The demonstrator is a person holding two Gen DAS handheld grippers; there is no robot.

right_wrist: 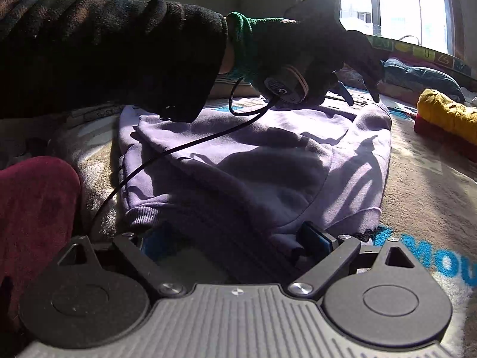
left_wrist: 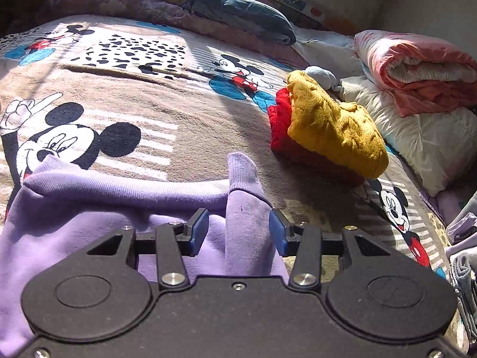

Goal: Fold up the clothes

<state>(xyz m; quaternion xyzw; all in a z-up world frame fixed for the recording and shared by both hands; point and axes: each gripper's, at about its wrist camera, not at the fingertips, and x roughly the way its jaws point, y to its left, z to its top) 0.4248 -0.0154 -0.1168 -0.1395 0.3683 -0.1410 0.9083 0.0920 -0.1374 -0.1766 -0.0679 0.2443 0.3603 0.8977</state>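
Observation:
A lilac sweatshirt [left_wrist: 89, 223] lies on a cartoon-mouse blanket [left_wrist: 134, 95]. In the left wrist view one sleeve [left_wrist: 247, 208] runs up between the blue pads of my left gripper [left_wrist: 238, 229], cuff pointing away. The jaws stand apart on either side of it, open. In the right wrist view the sweatshirt [right_wrist: 268, 161] lies partly folded, its ribbed hem nearest. My right gripper [right_wrist: 232, 244] is open wide at that hem, with cloth draped over its left finger. A black-gloved hand [right_wrist: 313, 44] holds the left tool at the garment's far edge.
A yellow knit [left_wrist: 334, 125] lies on a red knit [left_wrist: 278, 125] to the right of the sweatshirt. Behind them are a cream quilt [left_wrist: 417, 137], a pink rolled blanket [left_wrist: 417, 71] and a dark blue garment [left_wrist: 238, 15]. A black cable [right_wrist: 179, 149] crosses the sweatshirt. Maroon fabric [right_wrist: 35, 208] is near left.

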